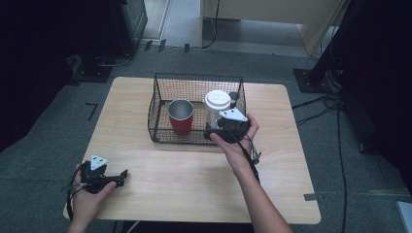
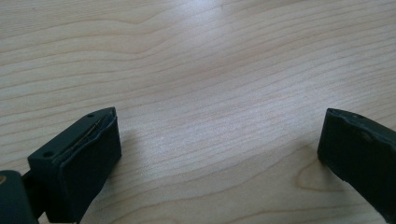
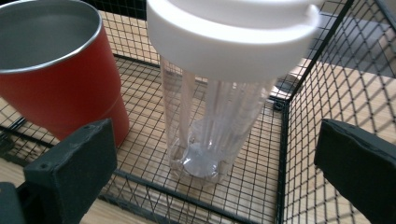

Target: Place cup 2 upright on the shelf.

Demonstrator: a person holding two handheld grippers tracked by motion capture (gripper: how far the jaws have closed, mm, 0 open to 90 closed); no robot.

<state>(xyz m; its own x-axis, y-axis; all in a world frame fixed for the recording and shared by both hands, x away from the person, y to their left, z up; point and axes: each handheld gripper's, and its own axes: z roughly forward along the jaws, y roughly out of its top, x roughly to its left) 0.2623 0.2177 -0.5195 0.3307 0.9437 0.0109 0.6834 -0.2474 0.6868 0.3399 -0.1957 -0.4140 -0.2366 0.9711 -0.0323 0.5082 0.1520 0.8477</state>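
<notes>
A black wire basket point(image 1: 158, 104) stands mid-table. Inside it, a red cup point(image 1: 180, 119) with a steel inside sits upright on the left. A clear cup with a white lid point(image 1: 216, 103) is upright on the right. My right gripper point(image 1: 219, 127) is at the basket's front right corner, over its front wall. In the right gripper view its jaws point(image 3: 215, 128) stand wide open, the clear cup point(image 3: 219, 116) ahead between them and the red cup point(image 3: 60, 88) to the left. My left gripper point(image 1: 120, 177) rests near the table's front left, open over bare wood point(image 2: 219, 114).
The wooden table point(image 1: 194, 179) has free room in front of and beside the basket. A small dark object point(image 1: 234, 96) lies at the basket's back right corner. Cables point(image 1: 320, 104) run over the grey floor at the right, and dark stands point(image 1: 311, 77) flank the table.
</notes>
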